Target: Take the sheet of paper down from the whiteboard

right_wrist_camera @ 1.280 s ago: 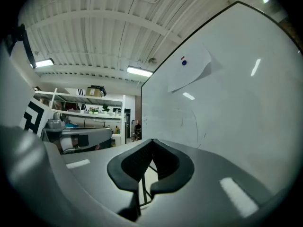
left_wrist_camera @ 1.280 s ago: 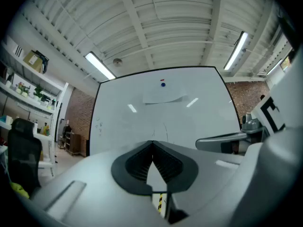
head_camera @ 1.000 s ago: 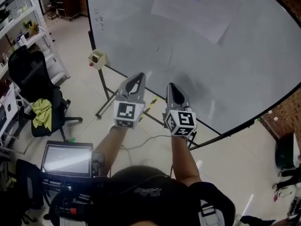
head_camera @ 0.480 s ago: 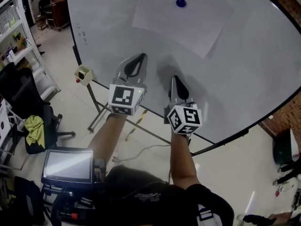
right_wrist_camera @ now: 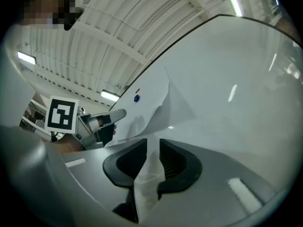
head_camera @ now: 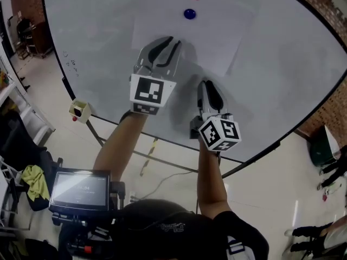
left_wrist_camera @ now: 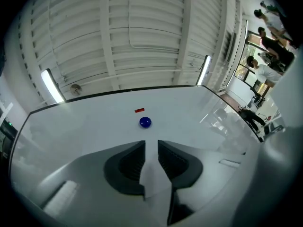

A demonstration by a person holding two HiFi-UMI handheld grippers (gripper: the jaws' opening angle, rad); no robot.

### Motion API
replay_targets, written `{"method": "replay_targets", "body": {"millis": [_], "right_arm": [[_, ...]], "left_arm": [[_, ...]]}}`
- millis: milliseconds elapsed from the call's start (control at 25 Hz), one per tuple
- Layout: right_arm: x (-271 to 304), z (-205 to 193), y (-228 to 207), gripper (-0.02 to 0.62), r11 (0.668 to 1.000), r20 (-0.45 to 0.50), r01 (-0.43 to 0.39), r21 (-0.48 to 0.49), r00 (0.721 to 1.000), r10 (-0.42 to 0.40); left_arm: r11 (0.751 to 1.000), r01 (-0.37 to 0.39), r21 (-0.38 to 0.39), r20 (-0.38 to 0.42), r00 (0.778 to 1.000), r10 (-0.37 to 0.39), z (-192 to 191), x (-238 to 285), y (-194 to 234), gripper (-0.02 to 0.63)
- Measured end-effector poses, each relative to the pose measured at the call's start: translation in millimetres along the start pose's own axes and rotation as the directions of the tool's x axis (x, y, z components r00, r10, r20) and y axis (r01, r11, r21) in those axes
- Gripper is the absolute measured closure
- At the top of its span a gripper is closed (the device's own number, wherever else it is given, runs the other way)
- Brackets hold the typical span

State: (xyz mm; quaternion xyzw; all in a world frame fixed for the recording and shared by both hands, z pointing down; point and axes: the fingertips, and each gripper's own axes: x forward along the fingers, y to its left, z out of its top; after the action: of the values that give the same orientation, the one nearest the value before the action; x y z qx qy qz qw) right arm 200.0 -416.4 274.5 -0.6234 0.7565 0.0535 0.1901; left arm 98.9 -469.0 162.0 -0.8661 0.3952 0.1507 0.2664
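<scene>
Although the left gripper (head_camera: 162,43) and right gripper (head_camera: 209,86), mid-frame in the head view, each have the lower edge of the sheet of paper (head_camera: 227,30) between narrowly parted, opening jaws, neither seems to pinch it yet. Beyond them the thin white sheet, its lower corner curling, hangs upper-centre on the whiteboard (head_camera: 287,64) under a blue magnet (head_camera: 189,14). Gripping and freeing it remain.

Place: a lab or workshop hall.
Walls: bare brick (head_camera: 331,15) above a pale tiled floor (head_camera: 260,183).
Ceiling: white ribbed panels (left_wrist_camera: 142,32) with strip lights (left_wrist_camera: 51,85).
Furnishings: a large whiteboard (head_camera: 282,64) on a stand, a dark office chair (head_camera: 13,150), a lit screen (head_camera: 80,186).
People: several figures (left_wrist_camera: 265,41) stand by bright windows at one side.
</scene>
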Motion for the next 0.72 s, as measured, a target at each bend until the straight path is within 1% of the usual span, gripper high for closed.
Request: {"method": "replay_targets", "body": {"millis": [80, 160, 240, 360, 480, 640, 720], "right_arm": [[3, 5, -3, 0.481, 1.000, 0.025, 0.002, 0.010, 1.000, -0.002], [-2, 21, -6, 0.451, 1.000, 0.061, -0.006, 0.028, 0.998, 0.004], [-7, 39, -8, 0.426, 0.999, 0.096, -0.024, 0.046, 0.995, 0.020], [-8, 61, -8, 0.408, 0.997, 0.125, -0.051, 0.060, 0.991, 0.043], [-5, 75, -8, 0.402, 0.995, 0.134, -0.065, 0.078, 0.989, 0.054], [-1, 84, -6, 0.402, 0.994, 0.140, -0.074, 0.079, 0.988, 0.062], [-1, 86, -8, 0.402, 0.994, 0.142, -0.073, 0.082, 0.988, 0.061]], "left_arm": [[1.000, 0.010, 0.004, 0.019, 1.000, -0.010, 3, 14, 5, 0.488], [1.000, 0.008, 0.009, 0.055, 0.998, -0.008, 19, 24, 4, 0.452], [1.000, 0.007, 0.019, 0.086, 0.996, -0.009, 37, 33, 0, 0.431], [0.999, 0.015, 0.034, 0.101, 0.995, -0.018, 54, 46, -4, 0.416], [1.000, 0.028, 0.012, 0.102, 0.994, -0.029, 63, 57, -7, 0.411], [1.000, 0.013, 0.017, 0.121, 0.993, -0.015, 72, 62, -7, 0.411], [1.000, 0.005, 0.006, 0.129, 0.992, -0.005, 75, 63, -5, 0.411]]}}
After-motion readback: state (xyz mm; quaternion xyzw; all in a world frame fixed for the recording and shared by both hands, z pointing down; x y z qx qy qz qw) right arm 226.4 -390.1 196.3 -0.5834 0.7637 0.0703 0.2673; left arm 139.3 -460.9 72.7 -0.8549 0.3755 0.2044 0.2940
